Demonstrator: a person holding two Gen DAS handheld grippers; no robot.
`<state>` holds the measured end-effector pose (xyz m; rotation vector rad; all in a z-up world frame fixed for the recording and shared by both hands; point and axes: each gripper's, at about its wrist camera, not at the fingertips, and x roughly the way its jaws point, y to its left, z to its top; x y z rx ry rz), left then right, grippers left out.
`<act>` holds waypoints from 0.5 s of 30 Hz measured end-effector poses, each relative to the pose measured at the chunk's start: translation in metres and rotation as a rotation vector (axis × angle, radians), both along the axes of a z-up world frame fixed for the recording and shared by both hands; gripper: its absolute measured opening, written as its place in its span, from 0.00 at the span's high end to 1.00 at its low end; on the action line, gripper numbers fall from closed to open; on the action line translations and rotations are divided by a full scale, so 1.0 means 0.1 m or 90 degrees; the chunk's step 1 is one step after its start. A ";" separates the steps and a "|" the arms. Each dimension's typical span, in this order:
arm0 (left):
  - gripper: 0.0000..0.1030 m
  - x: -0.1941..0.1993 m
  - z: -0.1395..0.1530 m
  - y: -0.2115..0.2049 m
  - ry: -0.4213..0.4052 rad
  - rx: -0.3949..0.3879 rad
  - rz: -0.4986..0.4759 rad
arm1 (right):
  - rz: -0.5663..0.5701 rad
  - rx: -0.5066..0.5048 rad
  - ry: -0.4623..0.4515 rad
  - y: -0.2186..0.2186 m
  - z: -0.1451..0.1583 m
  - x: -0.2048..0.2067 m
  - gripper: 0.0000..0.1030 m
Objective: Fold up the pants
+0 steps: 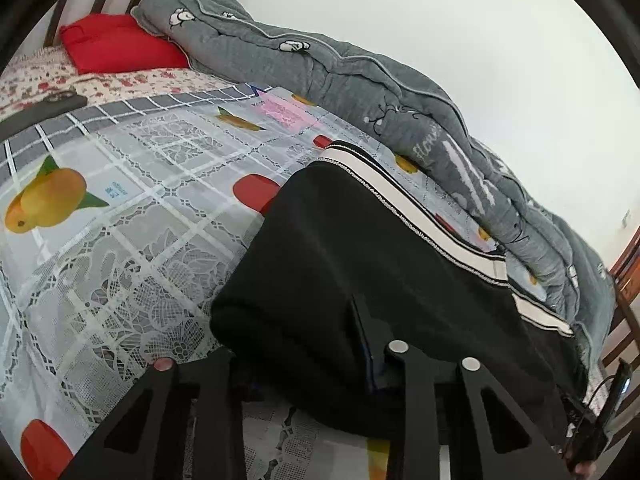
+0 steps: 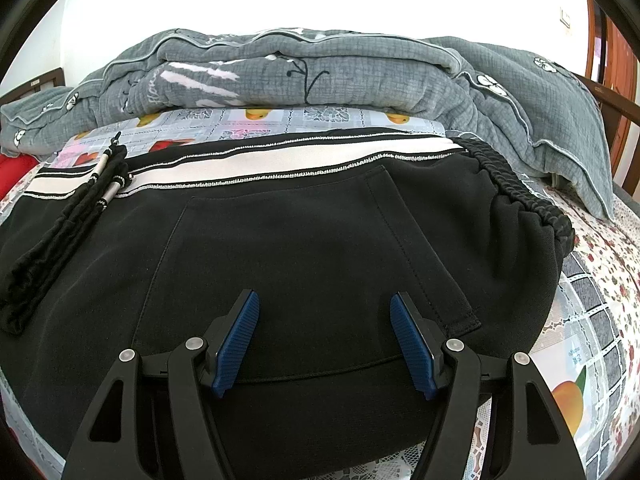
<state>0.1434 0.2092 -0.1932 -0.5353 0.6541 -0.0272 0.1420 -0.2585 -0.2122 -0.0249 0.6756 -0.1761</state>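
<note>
Black pants with a white side stripe lie folded on the bed, elastic waistband at the right, drawstrings lying on top at the left. My right gripper is open and empty just above the back pocket. In the left wrist view the pants drape over my left gripper; the fabric hides its left finger, and one blue-edged finger shows against the cloth. I cannot tell how its jaws stand.
A fruit-print lace-pattern cover is spread over the bed. A rolled grey quilt lies along the far side by the white wall. A red pillow and a dark phone are near the headboard.
</note>
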 end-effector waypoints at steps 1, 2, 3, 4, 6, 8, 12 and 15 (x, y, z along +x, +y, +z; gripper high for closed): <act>0.74 0.00 0.00 0.01 0.001 -0.004 0.002 | 0.000 0.001 0.000 0.00 0.00 0.00 0.35; 0.75 0.01 0.00 0.01 0.003 -0.005 0.005 | 0.001 0.002 0.000 0.00 0.00 0.00 0.35; 0.75 0.01 0.01 -0.01 0.008 -0.003 0.010 | 0.002 0.004 0.000 -0.01 0.00 0.00 0.35; 0.77 0.02 0.02 -0.03 0.012 0.002 0.015 | 0.004 0.008 0.000 -0.01 0.00 0.00 0.35; 0.80 0.03 0.09 -0.10 0.023 0.026 0.032 | 0.008 0.009 0.001 -0.02 0.00 0.01 0.35; 0.83 0.06 0.20 -0.17 0.031 0.051 0.045 | 0.017 0.013 0.001 -0.03 0.00 0.00 0.35; 0.85 0.11 0.55 -0.34 0.014 0.098 0.052 | 0.044 0.032 0.007 -0.07 0.02 0.00 0.33; 0.85 0.10 0.85 -0.52 -0.018 0.133 0.038 | 0.075 0.048 0.022 -0.12 0.11 -0.05 0.37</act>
